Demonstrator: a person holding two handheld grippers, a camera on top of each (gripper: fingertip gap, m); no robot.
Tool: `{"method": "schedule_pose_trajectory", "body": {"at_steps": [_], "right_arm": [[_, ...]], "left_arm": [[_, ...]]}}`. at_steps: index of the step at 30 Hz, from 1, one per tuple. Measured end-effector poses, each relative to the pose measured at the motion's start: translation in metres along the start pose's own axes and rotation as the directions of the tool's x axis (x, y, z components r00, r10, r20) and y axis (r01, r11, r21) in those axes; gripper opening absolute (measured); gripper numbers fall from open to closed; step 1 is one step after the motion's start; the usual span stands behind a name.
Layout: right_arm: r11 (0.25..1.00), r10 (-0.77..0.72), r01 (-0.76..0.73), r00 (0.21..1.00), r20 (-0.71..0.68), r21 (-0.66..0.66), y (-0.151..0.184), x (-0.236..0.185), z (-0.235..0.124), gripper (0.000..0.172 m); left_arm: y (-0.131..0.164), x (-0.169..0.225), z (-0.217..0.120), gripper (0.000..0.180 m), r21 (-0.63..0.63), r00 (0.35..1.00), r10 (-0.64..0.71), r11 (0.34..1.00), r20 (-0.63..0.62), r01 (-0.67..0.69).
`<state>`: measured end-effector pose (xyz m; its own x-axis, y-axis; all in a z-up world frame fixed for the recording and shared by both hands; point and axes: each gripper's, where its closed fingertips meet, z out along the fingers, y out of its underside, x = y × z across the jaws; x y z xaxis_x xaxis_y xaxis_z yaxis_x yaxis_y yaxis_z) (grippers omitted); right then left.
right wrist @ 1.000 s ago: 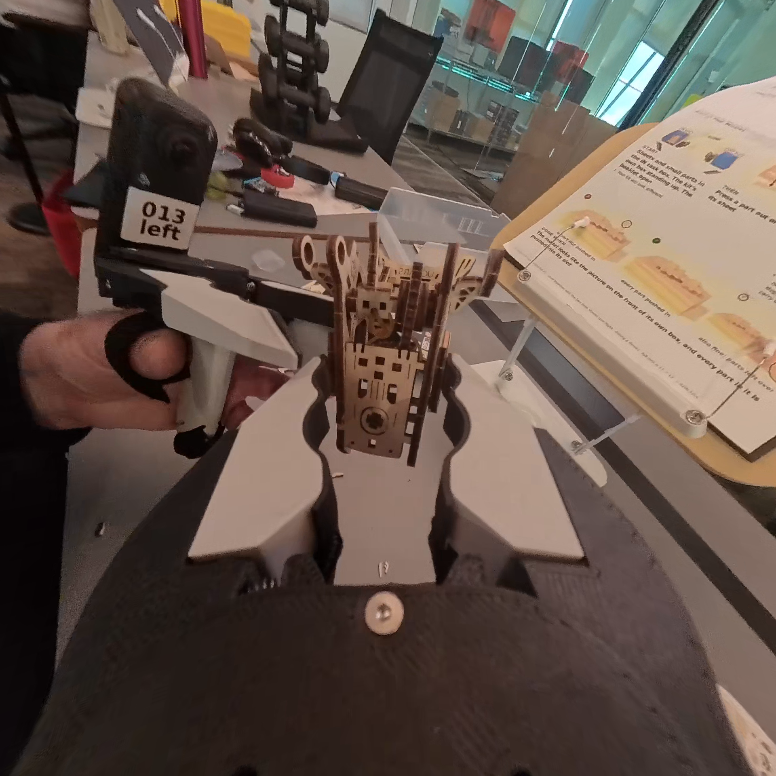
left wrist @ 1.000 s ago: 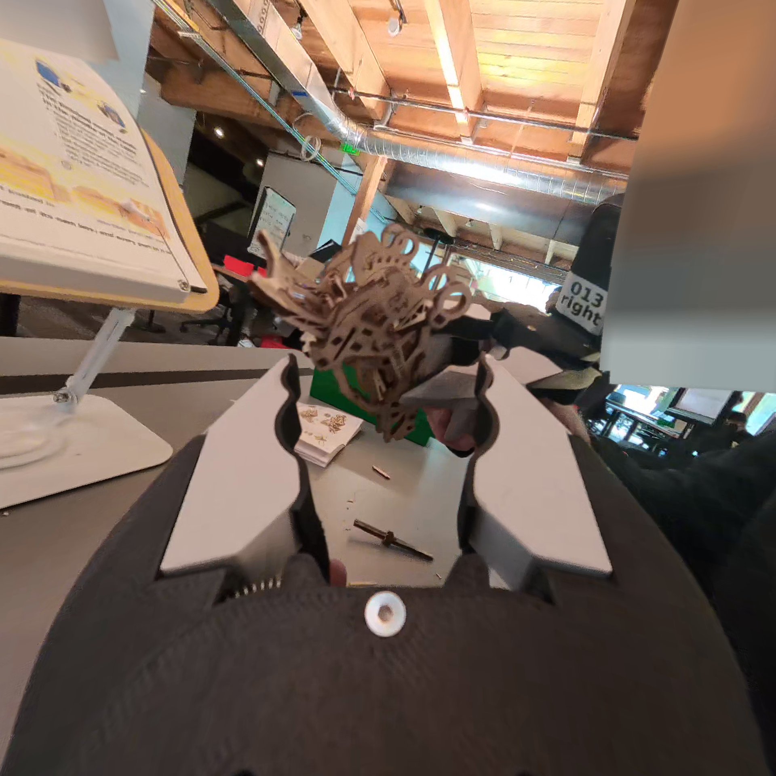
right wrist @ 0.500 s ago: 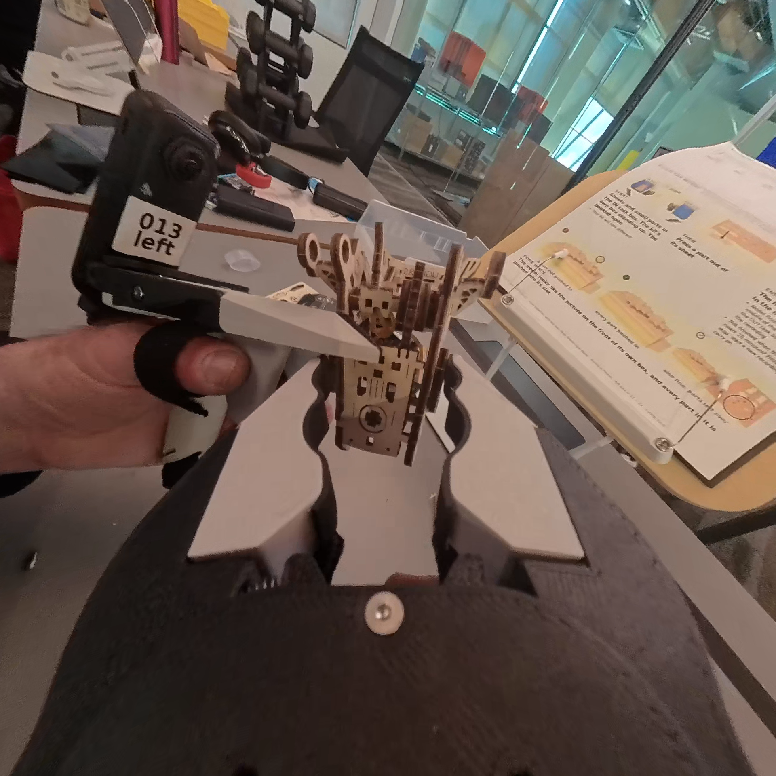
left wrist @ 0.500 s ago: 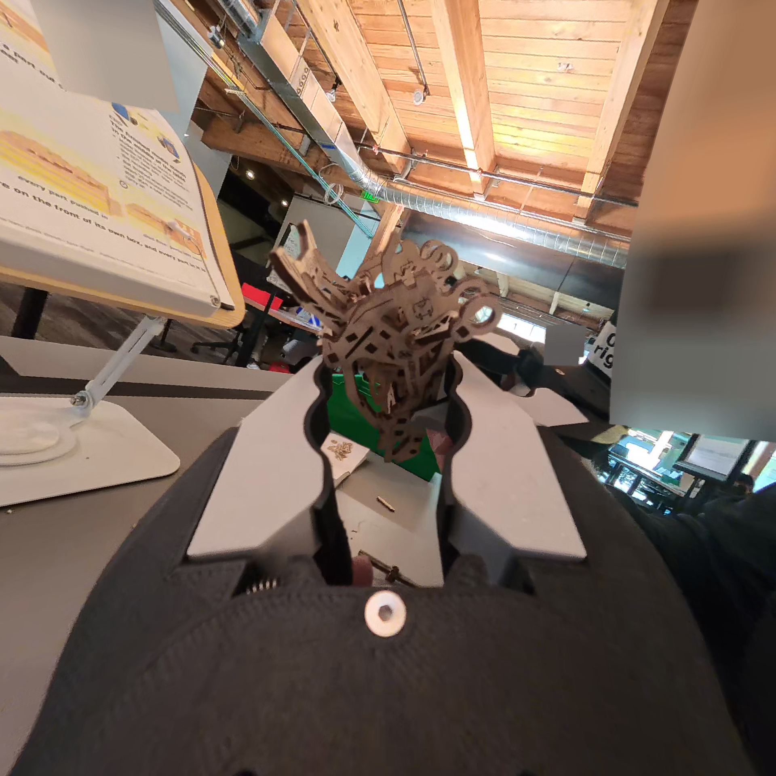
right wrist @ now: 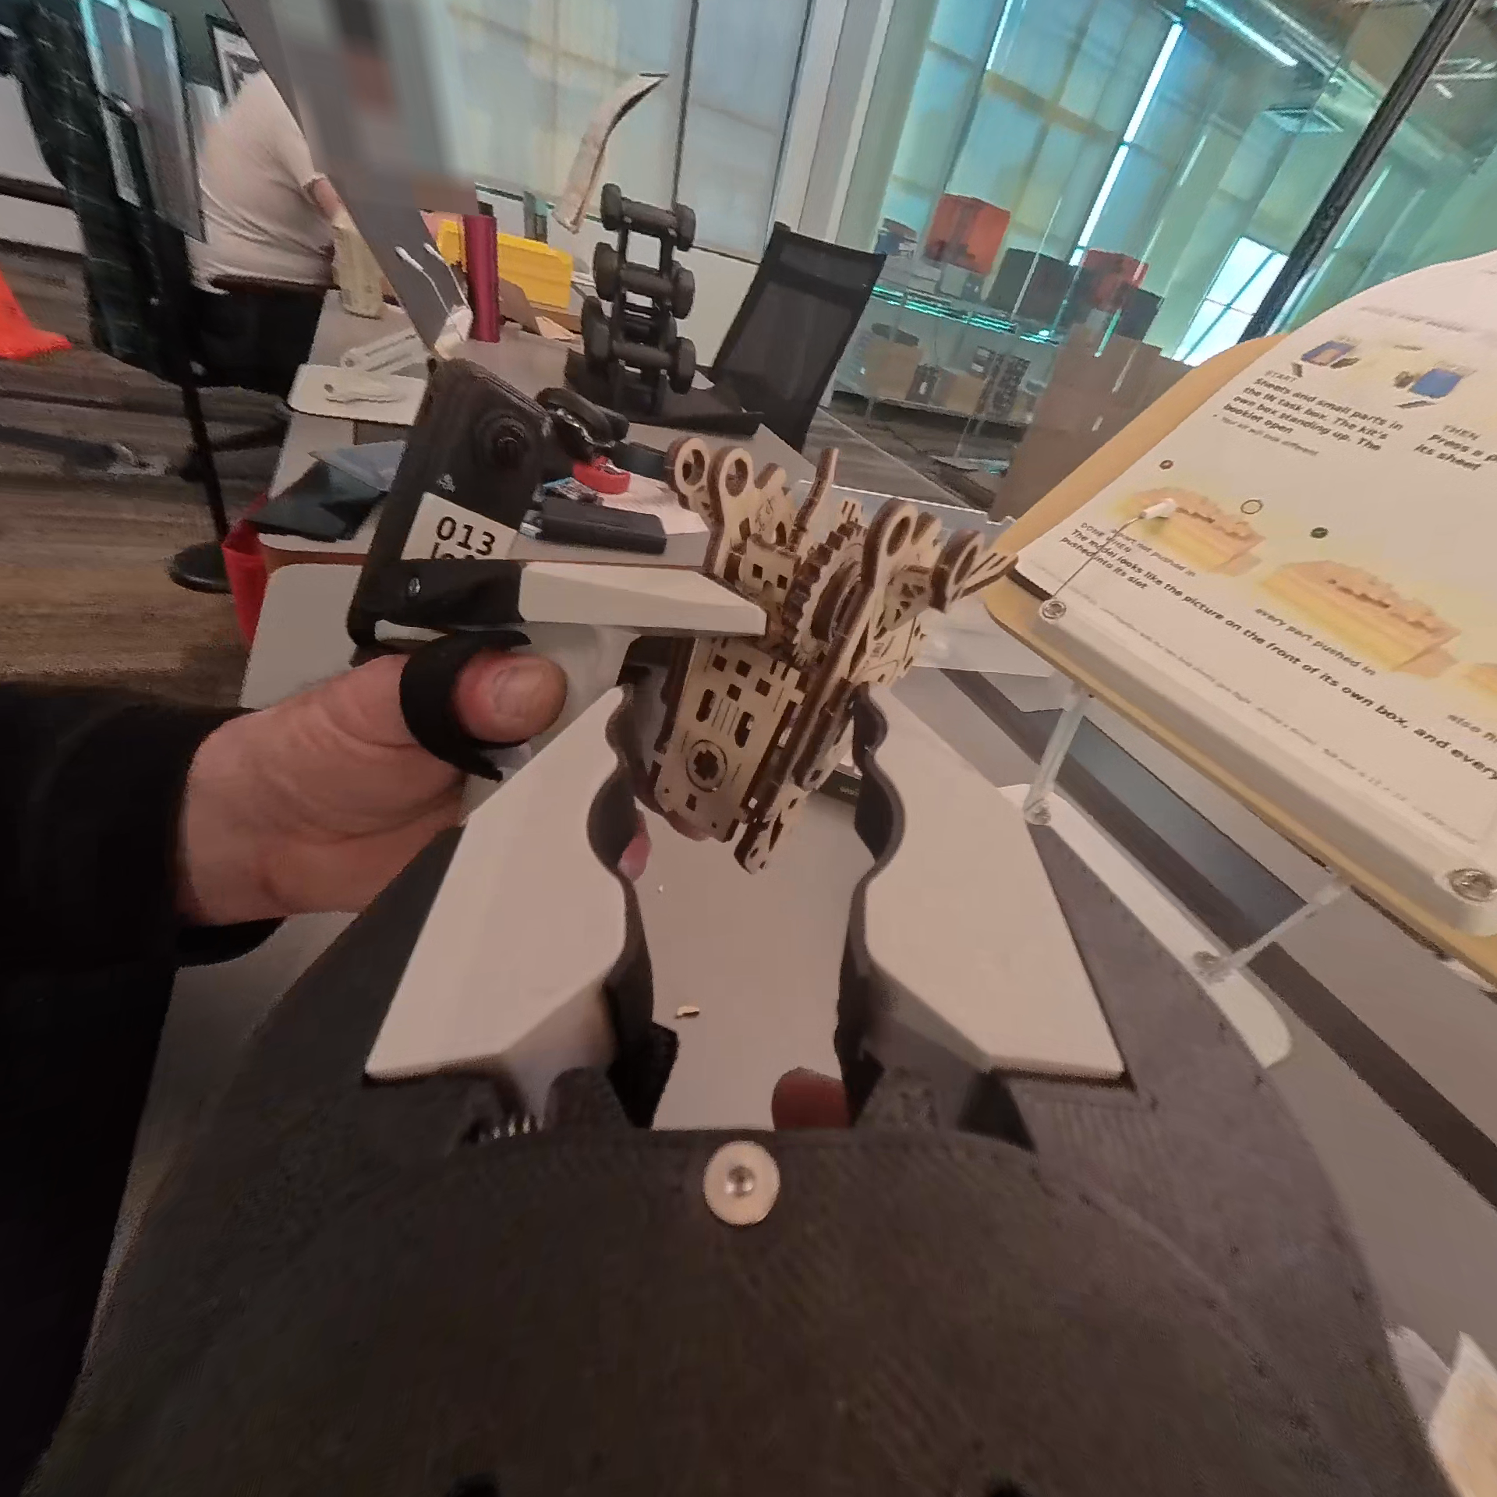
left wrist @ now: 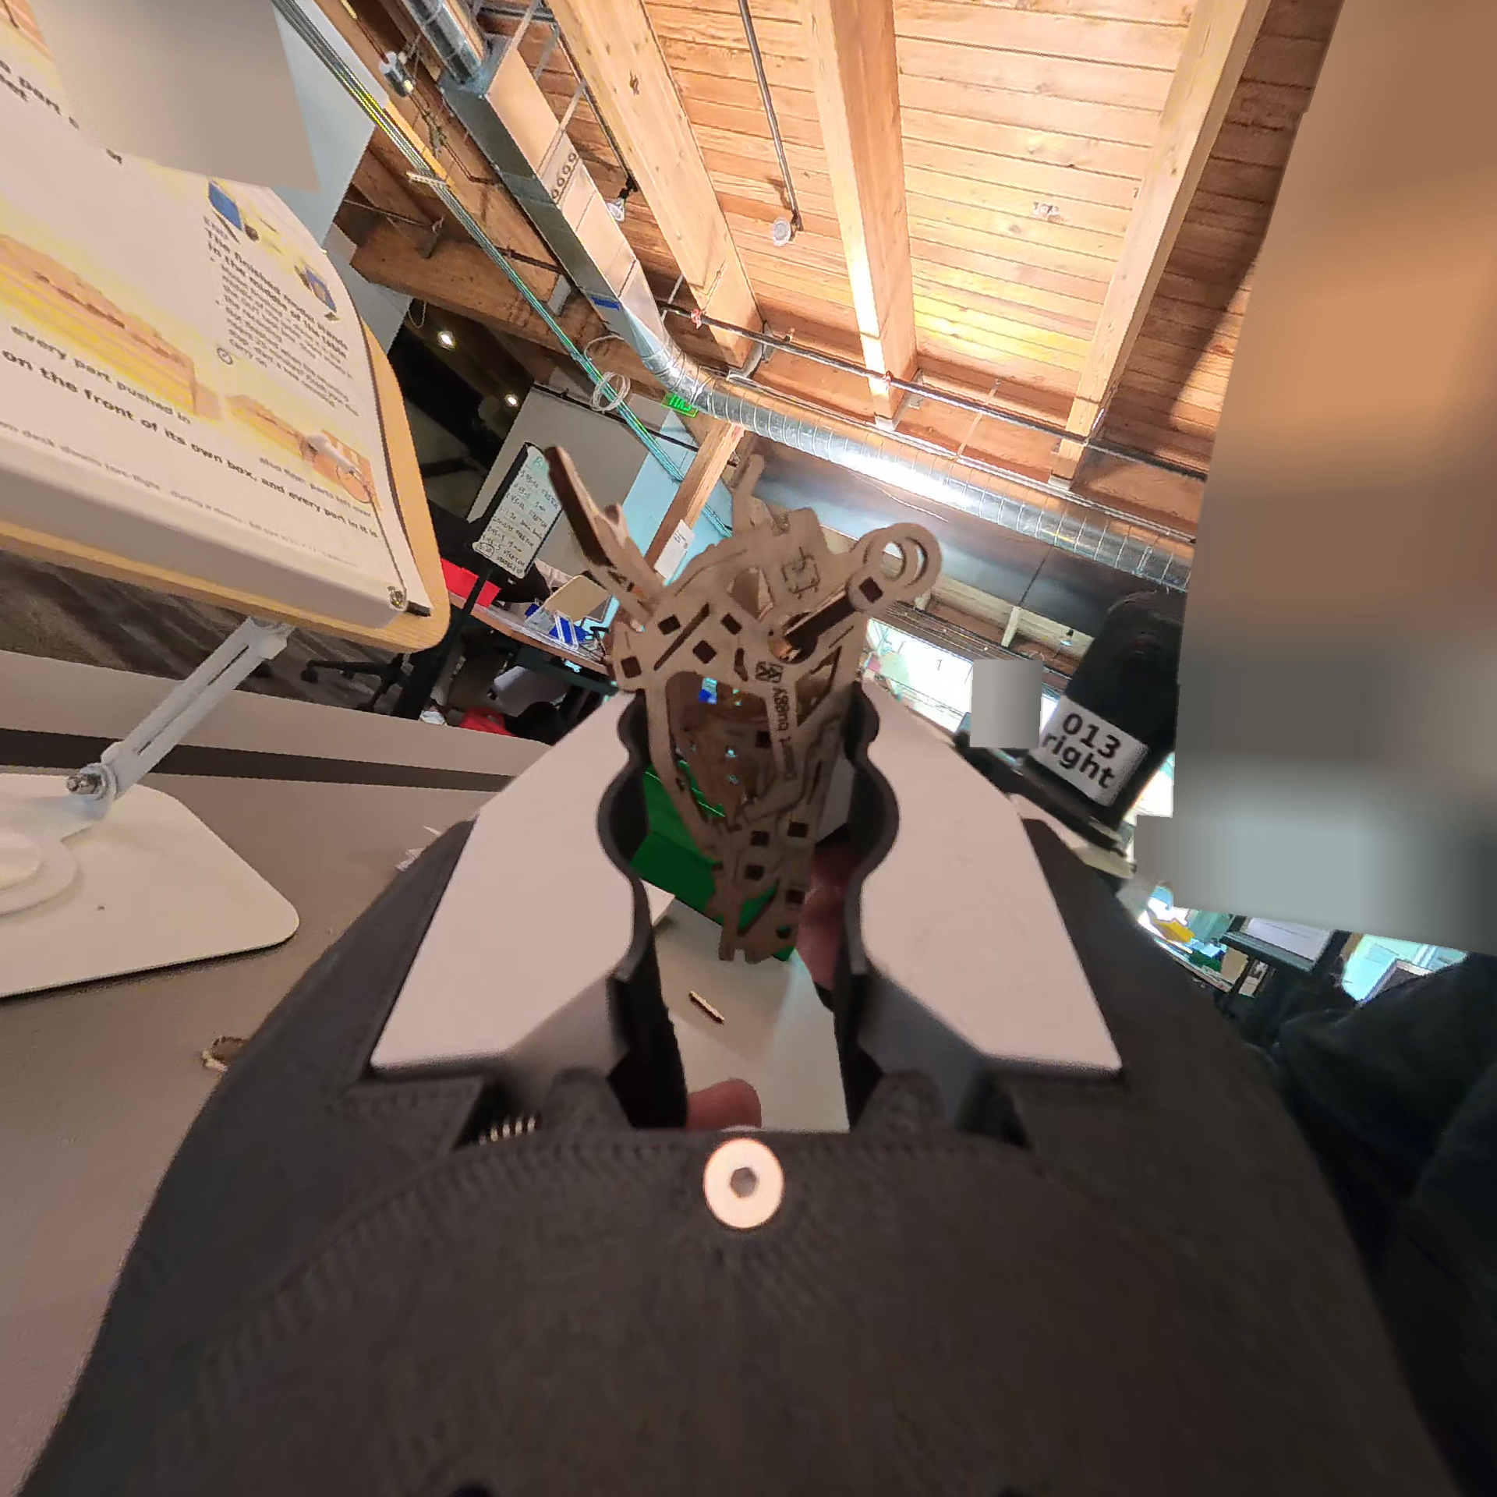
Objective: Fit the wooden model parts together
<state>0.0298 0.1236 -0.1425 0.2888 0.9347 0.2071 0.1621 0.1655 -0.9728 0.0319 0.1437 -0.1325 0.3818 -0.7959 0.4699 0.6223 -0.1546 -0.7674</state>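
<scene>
Wooden model (left wrist: 753, 729) is seen frame centre, clamped by both left gripper (left wrist: 745, 729) and right gripper (right wrist: 741, 729). Ceiling beams (left wrist: 875, 202) appear only in left wrist view; dumbbell rack (right wrist: 644, 300) only in right. Printed instruction board (right wrist: 1296, 583) and gripper labels bear writing.

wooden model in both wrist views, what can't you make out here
- Left wrist view: the wooden model hides where the left hand-held gripper presses it.
- Right wrist view: the model's far side is hidden behind its near plate.
- Left wrist view: the right hand-held gripper's body is partly covered by grey patches.
</scene>
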Motion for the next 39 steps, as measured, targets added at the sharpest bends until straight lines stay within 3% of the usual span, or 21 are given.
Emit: {"method": "schedule_pose_trajectory", "body": {"at_steps": [5, 13, 32, 39], "right_arm": [[0.998, 0.057, -0.056, 0.998, -0.020, 0.043, 0.000, 0.014, -0.010, 0.020], [0.997, 0.062, -0.060, 0.997, -0.035, 0.050, 0.003, 0.017, -0.011, 0.014], [0.988, 0.123, -0.119, 0.992, -0.035, 0.097, -0.003, 0.023, -0.016, 0.017], [0.999, -0.044, 0.047, 0.992, -0.120, 0.025, 0.000, 0.016, -0.013, 0.042]], "left_arm": [[-0.002, -0.001, 0.000, 0.044, 0.016, 0.999, -0.043, 0.999, -0.019, 0.043], [0.003, 0.000, 0.007, 0.045, 0.026, 0.999, -0.049, 0.998, -0.013, 0.049], [0.004, 0.005, 0.015, 0.045, 0.025, 0.998, 0.060, 0.998, 0.034, -0.061], [-0.002, 0.003, 0.016, 0.044, 0.077, 0.994, 0.060, 0.995, 0.095, -0.067]]}}
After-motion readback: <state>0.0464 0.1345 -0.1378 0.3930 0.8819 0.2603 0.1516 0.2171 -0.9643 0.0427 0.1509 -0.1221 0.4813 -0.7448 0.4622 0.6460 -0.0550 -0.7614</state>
